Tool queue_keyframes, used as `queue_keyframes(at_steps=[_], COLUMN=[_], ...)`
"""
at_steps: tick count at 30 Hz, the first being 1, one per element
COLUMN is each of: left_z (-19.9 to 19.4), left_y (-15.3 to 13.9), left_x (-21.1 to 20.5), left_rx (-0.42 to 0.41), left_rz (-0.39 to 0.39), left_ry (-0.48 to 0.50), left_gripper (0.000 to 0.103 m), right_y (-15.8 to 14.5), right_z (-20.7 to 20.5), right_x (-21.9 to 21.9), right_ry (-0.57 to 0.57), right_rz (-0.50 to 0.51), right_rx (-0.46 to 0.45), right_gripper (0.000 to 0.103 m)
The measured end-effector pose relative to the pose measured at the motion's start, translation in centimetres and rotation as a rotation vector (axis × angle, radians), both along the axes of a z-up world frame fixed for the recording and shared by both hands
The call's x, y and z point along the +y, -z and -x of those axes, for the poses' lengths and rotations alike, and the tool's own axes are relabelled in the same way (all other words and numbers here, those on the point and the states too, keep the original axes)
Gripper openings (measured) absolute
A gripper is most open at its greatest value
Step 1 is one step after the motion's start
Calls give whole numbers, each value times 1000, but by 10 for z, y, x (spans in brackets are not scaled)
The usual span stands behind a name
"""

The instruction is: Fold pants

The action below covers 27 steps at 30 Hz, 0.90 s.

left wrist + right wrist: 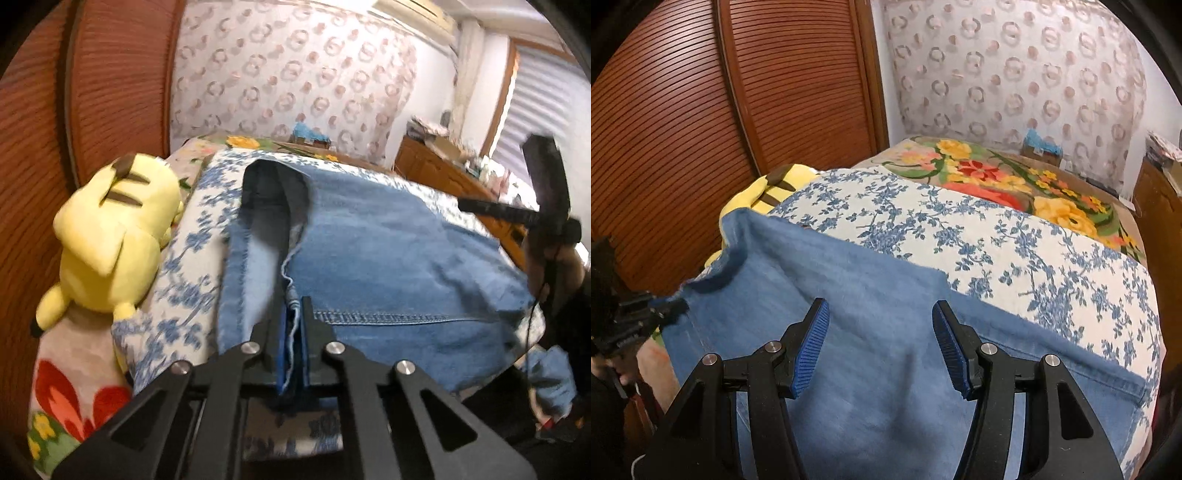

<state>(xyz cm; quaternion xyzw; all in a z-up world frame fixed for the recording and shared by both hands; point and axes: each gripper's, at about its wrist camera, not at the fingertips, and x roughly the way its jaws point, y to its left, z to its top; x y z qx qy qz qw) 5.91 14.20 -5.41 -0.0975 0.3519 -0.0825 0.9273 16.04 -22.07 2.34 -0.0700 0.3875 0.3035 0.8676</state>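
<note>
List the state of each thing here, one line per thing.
Left gripper: shut on the jeans' edge.
Right gripper: open, over the jeans, holding nothing.
Jeans: spread on the bed, partly folded, one hem gaping open.
Plush toy: lying on the bed beside the jeans.
Wardrobe doors: closed.

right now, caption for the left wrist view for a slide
Left gripper shut on the frayed edge of blue jeans spread over a floral bedcover, yellow plush toy alongside.
</note>
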Motion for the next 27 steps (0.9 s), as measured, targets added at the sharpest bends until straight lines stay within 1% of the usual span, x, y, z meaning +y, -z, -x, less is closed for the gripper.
queue_keyframes(at_steps=[1,3,6,7,8,10,12,14,15,16,18,21,27], left_z=[3,2,-1,-2,-2,-1,0,2,2,2,0,-6,-22], left_y=[2,6,8,7,5,0,-7,-14,-17,-20,-26,-29,-32], left_x=[3,5,2,0,0,-3,-9,-15,-19,-23,-32,-54,-99], left_rx=[2,19,25,24,21,6,-7,-23,-27,-32,-50,-50,-48], left_rz=[-4,-24,-74,-89,-93,-89,-100,-106,-109,-110,-108,-93,-92], left_ry=[-8,-13,-24,-31,-30,-13,1,21,29,35,48,92,135], left_gripper=[5,10,19,24,27,35,44,47,53,62,62,62,62], right_y=[-1,-1,0,1,0,1,1,0,0,-1,-3,-7,-17], right_z=[1,3,6,7,8,10,13,17,19,21,26,37,59], right_x=[-1,-2,-3,-4,-6,-11,-18,-26,-31,-34,-45,-65,-113], right_ry=[0,-3,-5,-4,-1,4,13,24,30,36,51,83,159], right_rz=[-4,-9,-6,-9,-14,-20,-25,-30,-33,-34,-35,-31,-10], right_rx=[0,1,2,3,5,8,10,11,9,7,-1,-21,-61], right_gripper=[59,59,59,59,59,59,59,59,59,59,59,59,59])
